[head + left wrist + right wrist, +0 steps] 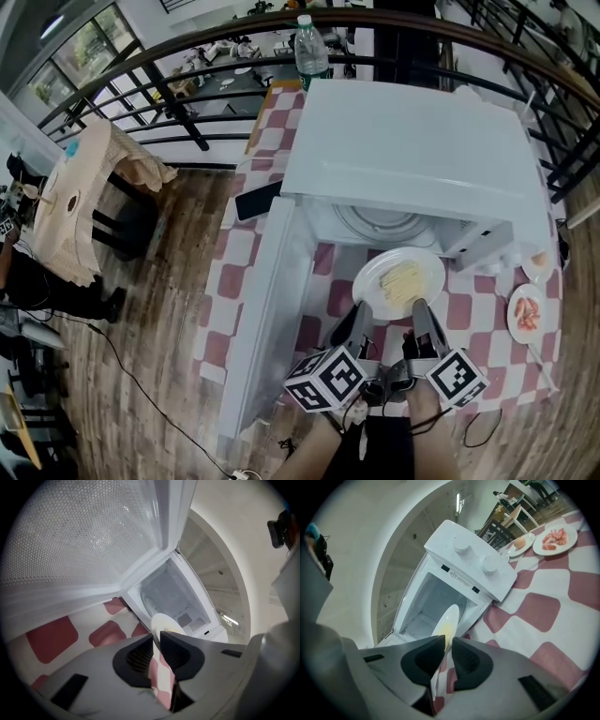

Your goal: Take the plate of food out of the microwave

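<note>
The white plate point(398, 281) carrying pale yellow noodles hangs just in front of the open mouth of the white microwave point(412, 150), above the checked tablecloth. My left gripper point(364, 309) is shut on the plate's near rim at its left, and my right gripper point(419, 307) on the near rim at its right. In the left gripper view the plate point(164, 622) runs edge-on into the narrow gap of that gripper point(157, 638). The right gripper view shows the plate point(446, 620) tilted, its rim between the pads of that gripper point(448, 643). The glass turntable point(380, 223) inside is bare.
The microwave door point(267, 319) stands swung open to the left. On the right of the table lie a plate of red food point(528, 312) and a small plate point(537, 262). A black phone point(258, 200) and a water bottle point(310, 47) sit beyond the microwave, with a railing behind them.
</note>
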### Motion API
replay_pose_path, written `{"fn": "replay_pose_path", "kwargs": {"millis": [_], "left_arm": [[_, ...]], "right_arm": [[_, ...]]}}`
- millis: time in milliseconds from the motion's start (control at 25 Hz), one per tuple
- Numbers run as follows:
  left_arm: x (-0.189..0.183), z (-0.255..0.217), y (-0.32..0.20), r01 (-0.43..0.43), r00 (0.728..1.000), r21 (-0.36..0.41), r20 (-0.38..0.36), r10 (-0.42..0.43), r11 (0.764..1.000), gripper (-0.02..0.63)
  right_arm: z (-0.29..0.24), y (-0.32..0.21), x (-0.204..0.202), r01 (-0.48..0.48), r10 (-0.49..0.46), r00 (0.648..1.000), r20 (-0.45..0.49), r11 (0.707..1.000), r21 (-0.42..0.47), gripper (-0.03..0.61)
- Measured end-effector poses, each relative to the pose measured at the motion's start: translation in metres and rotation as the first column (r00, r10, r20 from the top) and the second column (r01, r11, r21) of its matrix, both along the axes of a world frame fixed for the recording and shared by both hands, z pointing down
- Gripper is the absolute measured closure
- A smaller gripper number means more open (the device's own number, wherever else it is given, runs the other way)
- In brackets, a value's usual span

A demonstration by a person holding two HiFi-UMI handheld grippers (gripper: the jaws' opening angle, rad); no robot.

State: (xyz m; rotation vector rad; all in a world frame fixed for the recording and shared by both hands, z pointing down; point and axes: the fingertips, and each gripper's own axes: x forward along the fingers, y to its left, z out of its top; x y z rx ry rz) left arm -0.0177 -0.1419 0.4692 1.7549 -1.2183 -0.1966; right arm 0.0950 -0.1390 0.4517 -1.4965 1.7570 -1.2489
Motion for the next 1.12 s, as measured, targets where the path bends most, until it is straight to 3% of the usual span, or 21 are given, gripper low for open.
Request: {"fn": "replay_pose_path", "kwargs": {"millis": [760,960,1120], "left_arm": [[0.003,0.000,0.023,0.020,1.000,-0.010,0.008,-0.020,1.000,0.538],[0.004,0.000,0.031,0.031,0.999,-0.006,0.009,-0.031,0.999,0.538],[0.005,-0.001,0.037,0.037,0.999,-0.005,0.004,-0.037,0.999,0.538]], "right_arm": [[-0.003,0.018,0.001,0.029,-0.029,0.999,0.019,0.999,0.015,0.520],[0.008,0.031,0.009,0.016,-0.017,1.000,-0.015,0.998,-0.053,0.520],[0.000,0.032,0.005,0.037,-0.037,0.999,0.009,0.999,-0.007,0.520]]}}
